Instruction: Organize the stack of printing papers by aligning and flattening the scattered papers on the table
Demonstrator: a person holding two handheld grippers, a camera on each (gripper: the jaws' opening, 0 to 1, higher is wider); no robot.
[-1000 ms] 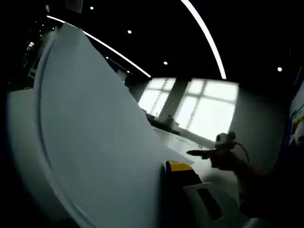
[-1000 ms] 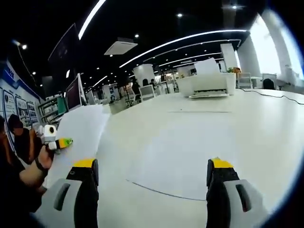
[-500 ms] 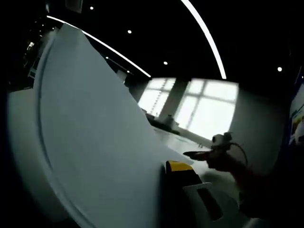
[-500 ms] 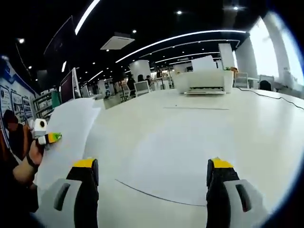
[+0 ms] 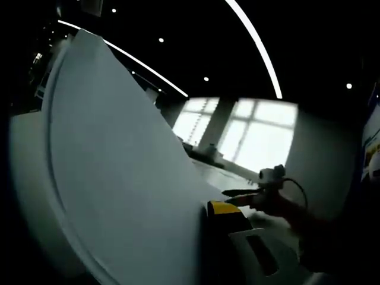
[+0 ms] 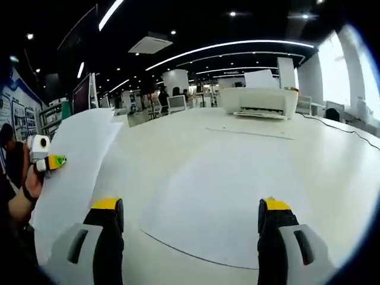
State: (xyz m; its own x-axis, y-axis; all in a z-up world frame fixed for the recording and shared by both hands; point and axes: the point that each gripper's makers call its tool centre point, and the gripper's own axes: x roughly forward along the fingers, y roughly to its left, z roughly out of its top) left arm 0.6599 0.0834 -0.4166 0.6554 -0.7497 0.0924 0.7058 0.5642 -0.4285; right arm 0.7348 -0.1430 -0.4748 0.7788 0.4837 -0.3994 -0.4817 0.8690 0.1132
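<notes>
A stack of white printing paper (image 5: 119, 166) stands tilted up off the table, and my left gripper (image 5: 208, 209) is shut on its lower edge. One yellow-tipped finger (image 5: 223, 208) shows; the other is hidden behind the sheets. In the right gripper view the same stack (image 6: 77, 154) rises at the left, with the left gripper (image 6: 50, 161) clamped on its edge in a person's hand. My right gripper (image 6: 190, 208) is open above a single sheet (image 6: 225, 219) lying flat on the white table (image 6: 249, 148). It appears from the side (image 5: 237, 193) just right of the stack.
A white printer (image 6: 259, 102) stands at the far side of the table, with a cable (image 6: 332, 123) running to its right. Monitors and office chairs (image 6: 172, 105) stand beyond. Bright windows (image 5: 261, 136) lie behind the right gripper.
The right gripper has come nearer to the held stack. The right gripper view has shifted, so the printer and table look closer. The left gripper has kept its hold.
</notes>
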